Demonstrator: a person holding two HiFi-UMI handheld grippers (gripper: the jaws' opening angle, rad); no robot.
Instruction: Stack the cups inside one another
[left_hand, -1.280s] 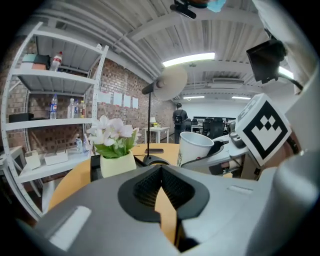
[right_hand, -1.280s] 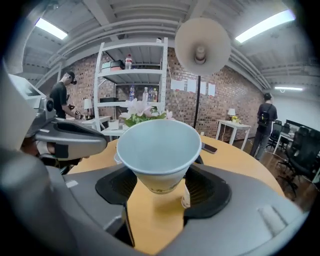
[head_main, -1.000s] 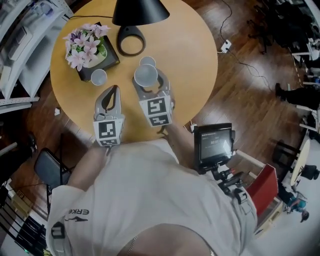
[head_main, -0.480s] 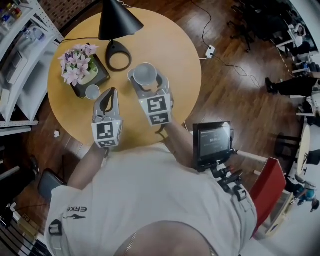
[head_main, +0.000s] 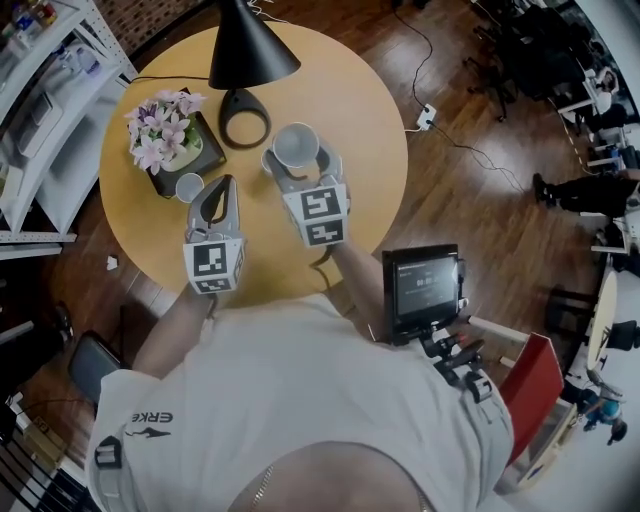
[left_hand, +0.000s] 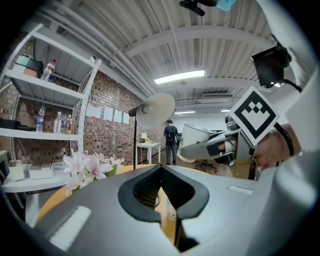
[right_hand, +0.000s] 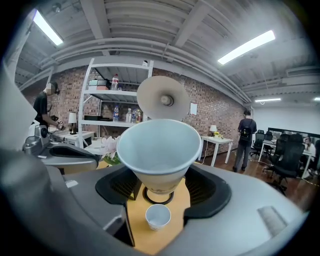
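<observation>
The larger paper cup is pinched low on its tapered wall by the right gripper. The jaws stand wide apart, and a pad presses on each side of the cup near its base. The cup sits roughly upright with its mouth up and empty, and it appears to be held clear of the table.

In the right gripper view, a smaller cup stands on the table at 6 o'clock from the held cup's base, mouth up and apart from it. In the head view the held cup covers most of it.

The coming move seems to turn on this relation. The two cups' long axes are both close to vertical, with the table cup lying below the held one and a little nearer the person. To nest them, the held cup would have to be lined up over the other and then lowered. As the held cup looks the wider of the two, the fit may be poor that way round.

Another small cup stands at about 8 o'clock from the held cup, near the flower box. The left gripper has its jaws pressed together on nothing. Its tip is just beside this cup, which lies at roughly 9 o'clock from it, so the left hand is the nearer one there. The lamp base rings the table at 11 o'clock from the held cup.
</observation>
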